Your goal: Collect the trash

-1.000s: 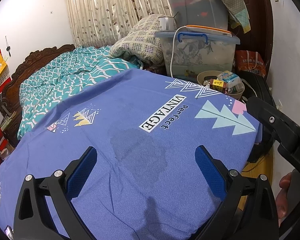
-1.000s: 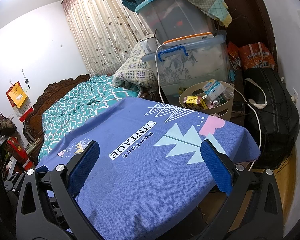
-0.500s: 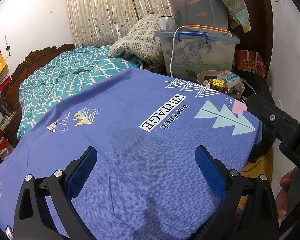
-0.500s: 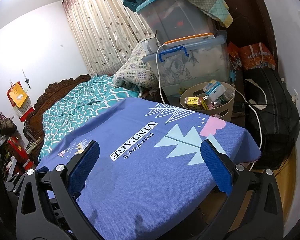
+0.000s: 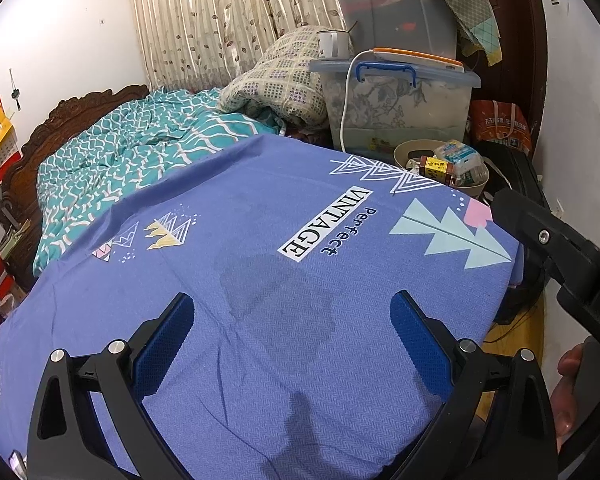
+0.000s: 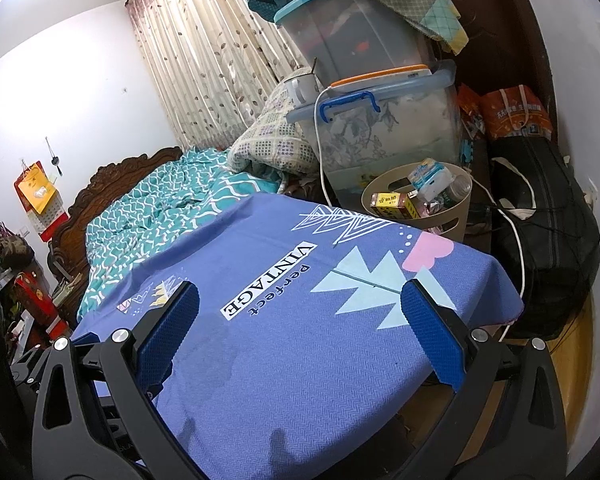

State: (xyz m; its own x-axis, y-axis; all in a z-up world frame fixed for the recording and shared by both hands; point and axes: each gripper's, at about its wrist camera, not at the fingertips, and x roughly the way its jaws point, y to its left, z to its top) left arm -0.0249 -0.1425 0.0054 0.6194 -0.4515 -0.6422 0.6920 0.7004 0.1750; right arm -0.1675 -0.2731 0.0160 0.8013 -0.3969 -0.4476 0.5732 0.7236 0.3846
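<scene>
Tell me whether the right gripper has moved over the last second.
Yes, slightly. In the right wrist view the beige bin and the tablecloth print sit a little lower in frame, so the open right gripper tilted or rose slightly.

I read "Perfect VINTAGE" printed on the blue cloth (image 5: 300, 280). The yellow box (image 6: 392, 204) and orange bag (image 6: 516, 116) carry characters too small for me to read.

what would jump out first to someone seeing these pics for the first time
The big blue cloth printed with "Perfect VINTAGE" fills the foreground under both open grippers. Past its far right corner sits a beige bin packed with cartons and wrappers. Behind the bin, stacked plastic storage boxes tower by the curtain.
</scene>
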